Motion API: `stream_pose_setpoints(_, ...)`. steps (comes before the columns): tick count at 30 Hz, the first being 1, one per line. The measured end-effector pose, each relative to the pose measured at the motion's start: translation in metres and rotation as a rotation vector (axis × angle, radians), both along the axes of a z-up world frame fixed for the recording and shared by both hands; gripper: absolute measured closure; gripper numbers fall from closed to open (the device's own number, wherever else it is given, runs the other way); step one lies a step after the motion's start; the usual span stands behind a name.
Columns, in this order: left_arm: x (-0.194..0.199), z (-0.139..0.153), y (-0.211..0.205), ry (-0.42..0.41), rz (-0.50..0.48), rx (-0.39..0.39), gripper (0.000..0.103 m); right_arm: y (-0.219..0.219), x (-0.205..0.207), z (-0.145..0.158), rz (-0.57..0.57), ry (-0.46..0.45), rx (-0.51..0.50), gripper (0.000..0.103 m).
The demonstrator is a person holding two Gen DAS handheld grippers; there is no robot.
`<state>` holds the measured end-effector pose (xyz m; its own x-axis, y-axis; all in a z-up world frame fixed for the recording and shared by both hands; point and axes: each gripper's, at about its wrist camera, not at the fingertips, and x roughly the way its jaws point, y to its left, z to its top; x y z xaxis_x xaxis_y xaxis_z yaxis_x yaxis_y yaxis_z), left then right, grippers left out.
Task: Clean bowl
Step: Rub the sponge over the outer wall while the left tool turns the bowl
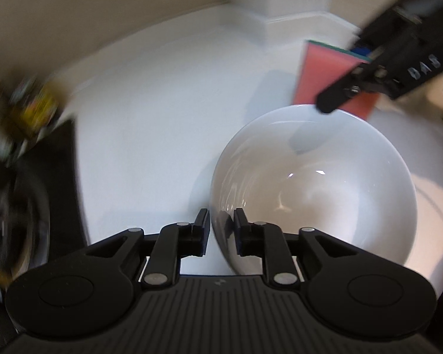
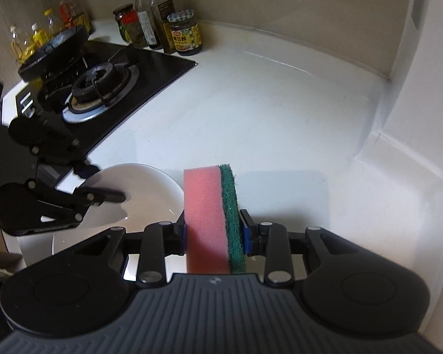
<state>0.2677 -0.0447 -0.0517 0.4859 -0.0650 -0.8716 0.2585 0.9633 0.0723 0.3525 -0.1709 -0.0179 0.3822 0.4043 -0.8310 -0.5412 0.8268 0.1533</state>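
A white bowl [image 1: 316, 188] fills the right of the left wrist view. My left gripper [image 1: 220, 227] is shut on its near rim, one finger inside and one outside. My right gripper [image 2: 214, 230] is shut on a pink sponge [image 2: 205, 221] with a green scouring side, held upright. In the left wrist view the sponge [image 1: 319, 70] and right gripper [image 1: 345, 88] hover just above the bowl's far rim. In the right wrist view the bowl [image 2: 144, 194] lies low left with the left gripper [image 2: 103, 185] on it.
White countertop [image 2: 265, 112] with a raised back wall and a corner step at right. A black gas stove [image 2: 97, 88] with a pan lid stands at left. Several sauce jars and oil bottles [image 2: 162, 26] line the back.
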Motion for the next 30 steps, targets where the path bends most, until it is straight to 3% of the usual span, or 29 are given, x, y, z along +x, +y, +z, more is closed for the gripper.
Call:
stream_pose_setpoints(4,-0.005,-0.008,-0.003,0.0,0.042,-0.021,0.083,-0.008,-0.013,-0.003,-0.055,0.002,0.039,0.075)
stream_pose_setpoints(9,-0.001,-0.007,-0.001,-0.002,0.006,-0.02,0.084,-0.016,-0.026,-0.005,-0.071,0.023,0.065,0.075)
stream_pose_setpoints(14,0.004,-0.007,-0.007,-0.011,-0.115,0.026,0.084,-0.016,-0.02,-0.002,-0.028,0.038,0.034,0.074)
stream_pose_setpoints(19,0.01,-0.006,-0.015,-0.025,-0.312,0.077,0.085,-0.003,-0.005,0.002,0.036,-0.009,-0.047,0.074)
stream_pose_setpoints(22,0.014,-0.007,-0.019,-0.014,-0.339,0.092,0.083,0.006,0.001,0.002,0.058,-0.029,-0.08,0.074)
stream_pose_setpoints(25,0.01,-0.007,-0.014,-0.004,-0.256,0.066,0.081,0.003,0.0,0.001,0.044,-0.023,-0.05,0.074)
stream_pose_setpoints(30,-0.011,-0.003,-0.005,-0.003,-0.019,-0.011,0.077,-0.012,-0.01,-0.004,-0.059,-0.005,0.047,0.074)
